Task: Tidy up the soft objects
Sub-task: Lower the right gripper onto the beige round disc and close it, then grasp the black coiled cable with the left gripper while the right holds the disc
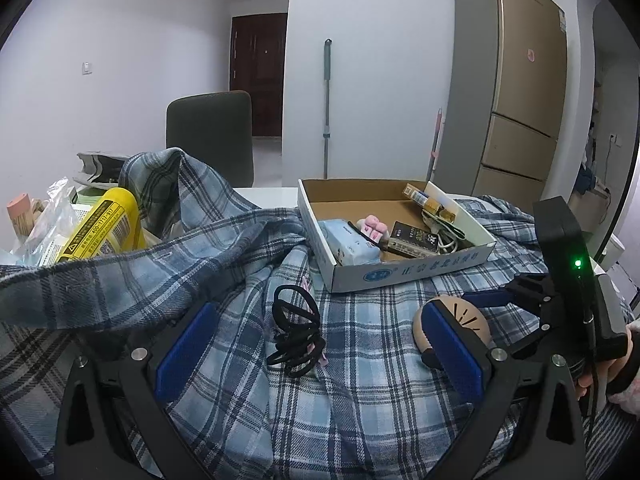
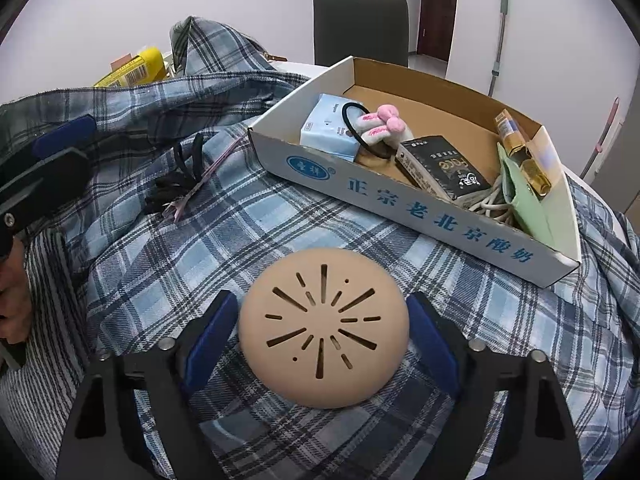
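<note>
A tan dome-shaped soft pad with slits (image 2: pixel 324 328) lies on the blue plaid shirt (image 2: pixel 240 224). My right gripper (image 2: pixel 322 332) has a blue pad on each side of it, touching or nearly so; it also shows in the left wrist view (image 1: pixel 500 300). My left gripper (image 1: pixel 316 344) is open above a bundle of black hair ties (image 1: pixel 296 332). The hair ties also show in the right wrist view (image 2: pixel 176 184). A cardboard tray (image 2: pixel 416 208) holds a blue tissue pack (image 2: pixel 330 128), a pink plush hair tie (image 2: pixel 380 126), a dark box and cables.
A yellow can (image 1: pixel 104 224) and plastic bags lie at the left under the shirt's fold. A dark chair (image 1: pixel 210 132) stands behind the table. A fridge (image 1: pixel 516 88) and a mop (image 1: pixel 327 108) stand by the far wall.
</note>
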